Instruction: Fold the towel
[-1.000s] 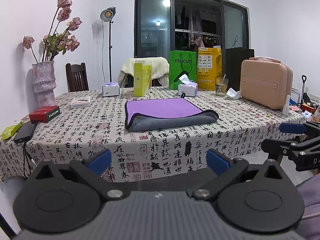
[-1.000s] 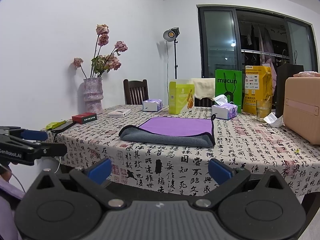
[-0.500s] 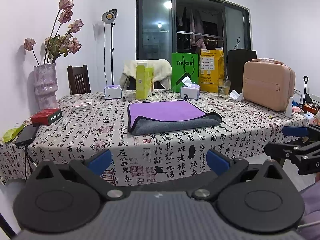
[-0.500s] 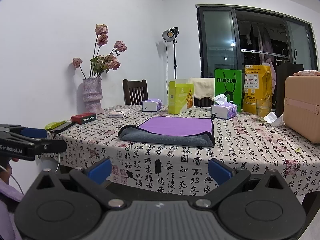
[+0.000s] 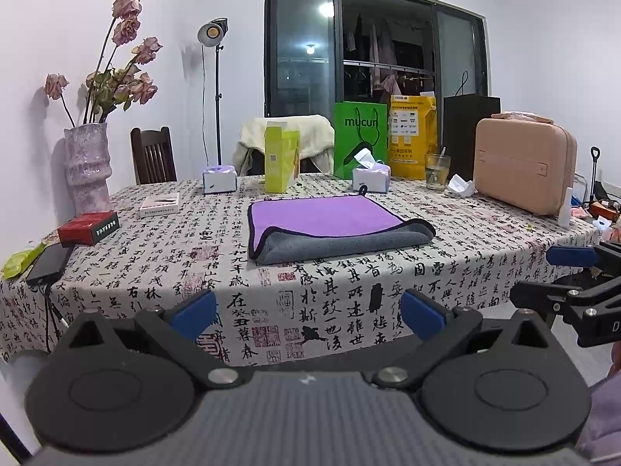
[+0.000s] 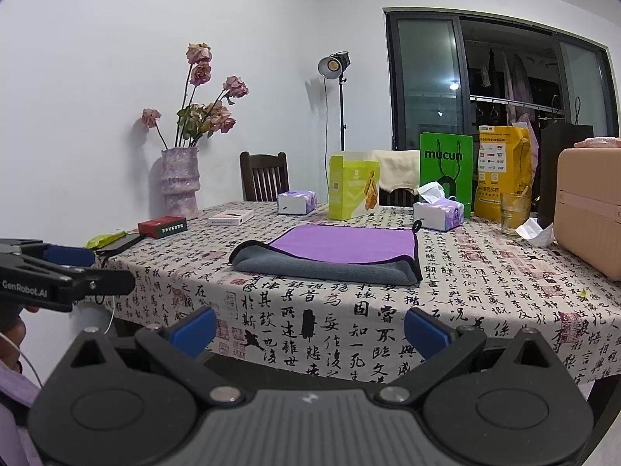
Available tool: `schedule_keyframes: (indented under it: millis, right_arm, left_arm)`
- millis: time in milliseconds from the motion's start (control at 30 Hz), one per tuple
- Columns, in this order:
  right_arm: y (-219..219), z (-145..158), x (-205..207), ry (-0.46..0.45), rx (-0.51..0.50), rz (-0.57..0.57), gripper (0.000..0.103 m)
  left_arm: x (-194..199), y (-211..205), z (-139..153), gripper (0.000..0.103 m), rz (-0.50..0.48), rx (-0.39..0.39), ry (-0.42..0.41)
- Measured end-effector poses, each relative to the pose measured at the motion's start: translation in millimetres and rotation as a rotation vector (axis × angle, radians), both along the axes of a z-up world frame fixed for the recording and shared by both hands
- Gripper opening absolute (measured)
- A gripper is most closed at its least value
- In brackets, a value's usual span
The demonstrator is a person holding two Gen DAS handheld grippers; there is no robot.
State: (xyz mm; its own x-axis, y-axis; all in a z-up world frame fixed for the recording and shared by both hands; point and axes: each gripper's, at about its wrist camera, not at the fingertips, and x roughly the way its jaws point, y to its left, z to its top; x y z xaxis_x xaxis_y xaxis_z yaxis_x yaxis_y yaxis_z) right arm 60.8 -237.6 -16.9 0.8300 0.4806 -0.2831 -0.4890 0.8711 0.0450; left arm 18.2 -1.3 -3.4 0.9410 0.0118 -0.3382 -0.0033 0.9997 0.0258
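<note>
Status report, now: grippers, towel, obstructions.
Left gripper open, empty, short of table. Right gripper likewise. Towel folded once, flat on tablecloth, untouched. Nothing blocking the near edge.

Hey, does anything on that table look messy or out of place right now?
Nothing is spilled or broken. The towel lies folded over, but unevenly: its grey near edge bulges and runs askew to the purple top. A crumpled paper sits beside the glass, and a phone lies close to the table's left edge.
</note>
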Motion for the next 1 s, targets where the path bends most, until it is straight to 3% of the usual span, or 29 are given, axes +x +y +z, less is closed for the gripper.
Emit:
schedule_keyframes:
  millis: [567, 1000]
  right_arm:
    - [4, -7, 36, 0.046, 0.002, -0.018, 0.103]
    - [6, -7, 99, 0.077, -0.001, -0.074, 0.103]
  left_arm:
    - [43, 21, -6, 0.103, 0.06, -0.017, 0.041]
    - [106, 32, -9, 0.103, 0.045, 0.015, 0.043]
